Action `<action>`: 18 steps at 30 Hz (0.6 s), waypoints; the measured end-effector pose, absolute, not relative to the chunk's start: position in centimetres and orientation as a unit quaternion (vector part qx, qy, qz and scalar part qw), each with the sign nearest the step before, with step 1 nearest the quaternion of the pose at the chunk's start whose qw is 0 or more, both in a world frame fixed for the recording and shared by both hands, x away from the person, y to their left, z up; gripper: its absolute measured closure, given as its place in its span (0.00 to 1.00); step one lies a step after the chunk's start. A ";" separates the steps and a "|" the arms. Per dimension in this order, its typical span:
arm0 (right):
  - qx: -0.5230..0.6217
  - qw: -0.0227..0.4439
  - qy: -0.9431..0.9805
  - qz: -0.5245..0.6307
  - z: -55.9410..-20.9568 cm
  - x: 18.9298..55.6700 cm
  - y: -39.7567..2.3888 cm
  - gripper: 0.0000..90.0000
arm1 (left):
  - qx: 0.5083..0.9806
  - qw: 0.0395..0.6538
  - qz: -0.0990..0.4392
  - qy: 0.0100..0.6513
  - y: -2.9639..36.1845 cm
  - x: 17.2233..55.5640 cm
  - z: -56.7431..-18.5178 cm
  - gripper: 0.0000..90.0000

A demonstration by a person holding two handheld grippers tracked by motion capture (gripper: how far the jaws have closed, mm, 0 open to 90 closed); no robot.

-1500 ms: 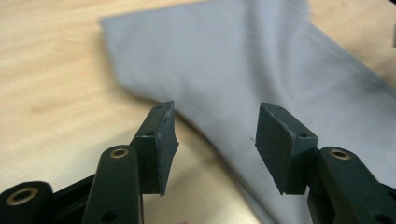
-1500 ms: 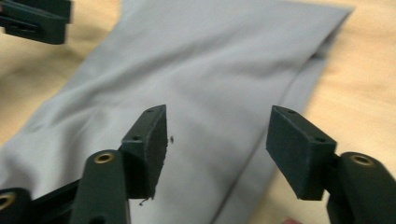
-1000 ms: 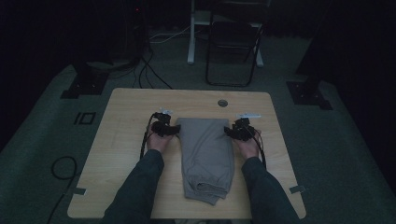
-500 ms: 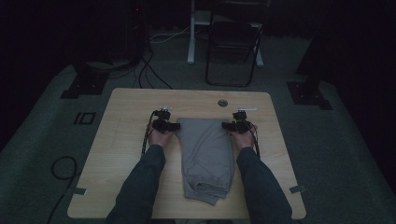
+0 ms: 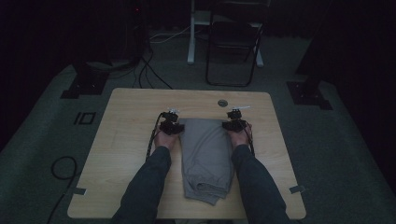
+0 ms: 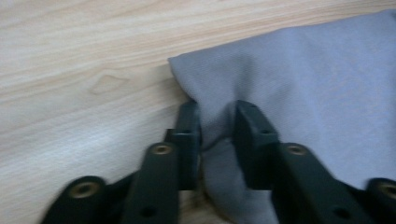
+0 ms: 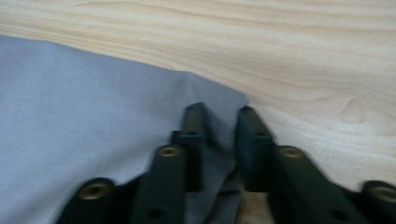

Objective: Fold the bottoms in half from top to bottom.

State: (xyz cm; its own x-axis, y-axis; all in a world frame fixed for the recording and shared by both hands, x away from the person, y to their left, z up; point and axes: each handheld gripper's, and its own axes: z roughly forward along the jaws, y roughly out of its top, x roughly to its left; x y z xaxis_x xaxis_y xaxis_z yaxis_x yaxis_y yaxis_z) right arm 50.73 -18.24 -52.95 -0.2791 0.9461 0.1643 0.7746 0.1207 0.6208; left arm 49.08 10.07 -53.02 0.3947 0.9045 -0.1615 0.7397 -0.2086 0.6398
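Grey trousers (image 5: 205, 154): left gripper (image 6: 217, 126) and right gripper (image 7: 219, 126), just closing, pinch far corners.

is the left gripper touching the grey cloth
Touching: in the left gripper view, the left gripper has just closed, pinching a fold of the cloth.
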 end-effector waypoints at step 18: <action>0.565 0.144 0.728 0.360 -49.9 50.2 -20.2 0.94 | 0.765 0.350 0.158 0.518 10.4 49.2 -48.8 0.99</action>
State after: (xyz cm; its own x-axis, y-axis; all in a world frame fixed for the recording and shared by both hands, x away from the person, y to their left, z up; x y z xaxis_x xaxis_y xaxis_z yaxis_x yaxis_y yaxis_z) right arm 50.23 -20.24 -49.91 -0.3205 0.9266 0.1967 0.7192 0.1029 0.6871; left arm 49.16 10.42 -48.85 0.4135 0.9026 -0.1198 0.6812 -0.2193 0.6985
